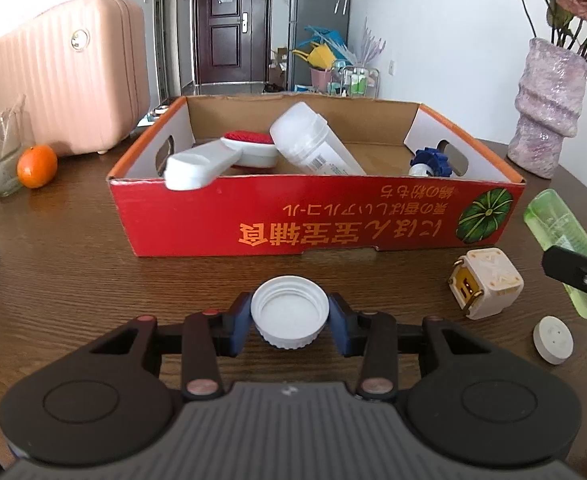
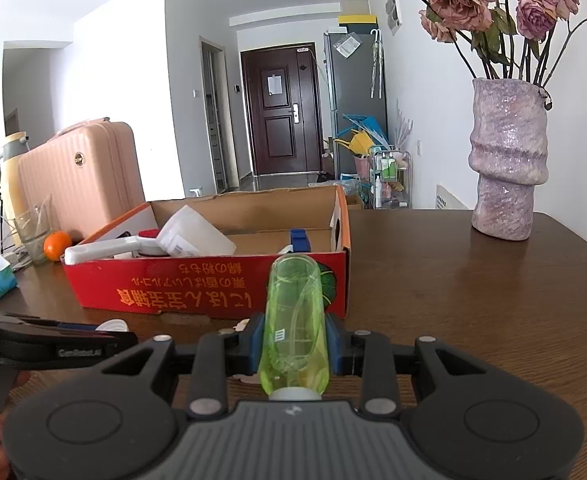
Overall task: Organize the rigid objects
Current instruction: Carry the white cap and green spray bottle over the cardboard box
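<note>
A white ribbed cap [image 1: 289, 311] faces open side up; a translucent green bottle [image 2: 294, 332] points toward the red box [image 1: 317, 216].

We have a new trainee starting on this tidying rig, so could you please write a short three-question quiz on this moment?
1. True or false: the left hand-held gripper holds a white cap.
2. What does the right hand-held gripper grip?
A. charger cube
B. green bottle
C. orange
3. Fill in: the white tub lies inside the red ____.

Key:
1. true
2. B
3. box
</note>
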The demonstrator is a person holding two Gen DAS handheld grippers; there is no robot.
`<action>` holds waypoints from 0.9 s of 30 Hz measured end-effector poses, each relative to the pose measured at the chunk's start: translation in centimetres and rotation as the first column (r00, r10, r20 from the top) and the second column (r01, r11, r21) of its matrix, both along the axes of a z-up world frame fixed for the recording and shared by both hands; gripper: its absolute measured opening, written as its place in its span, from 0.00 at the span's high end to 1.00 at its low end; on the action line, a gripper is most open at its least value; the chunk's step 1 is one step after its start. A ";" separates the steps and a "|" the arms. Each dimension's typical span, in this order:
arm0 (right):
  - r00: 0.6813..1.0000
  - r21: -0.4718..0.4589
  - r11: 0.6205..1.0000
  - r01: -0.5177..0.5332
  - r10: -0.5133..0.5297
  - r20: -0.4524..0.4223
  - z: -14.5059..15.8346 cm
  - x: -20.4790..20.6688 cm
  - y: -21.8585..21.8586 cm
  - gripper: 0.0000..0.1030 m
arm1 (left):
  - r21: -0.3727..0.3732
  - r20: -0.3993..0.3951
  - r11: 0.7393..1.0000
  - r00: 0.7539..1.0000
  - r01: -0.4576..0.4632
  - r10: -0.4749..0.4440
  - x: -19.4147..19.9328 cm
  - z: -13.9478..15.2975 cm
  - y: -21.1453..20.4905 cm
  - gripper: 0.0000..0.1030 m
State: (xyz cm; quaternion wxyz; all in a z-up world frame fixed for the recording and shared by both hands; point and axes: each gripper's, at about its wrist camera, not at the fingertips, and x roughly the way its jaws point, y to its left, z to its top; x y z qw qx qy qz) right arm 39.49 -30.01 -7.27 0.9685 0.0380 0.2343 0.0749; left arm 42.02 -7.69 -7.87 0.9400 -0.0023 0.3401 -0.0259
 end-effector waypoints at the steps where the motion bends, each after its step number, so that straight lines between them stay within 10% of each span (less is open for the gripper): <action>1: 1.000 0.000 1.000 -0.001 0.001 0.002 0.0 0.0 0.1 0.70 | -0.002 0.004 1.000 1.000 0.000 0.000 -0.3 0.1 0.1 0.60; 27: 0.998 0.025 1.000 -0.016 0.014 0.060 1.4 -4.6 4.4 0.70 | -0.094 0.154 0.995 0.988 0.028 -0.013 -7.5 5.0 3.8 0.60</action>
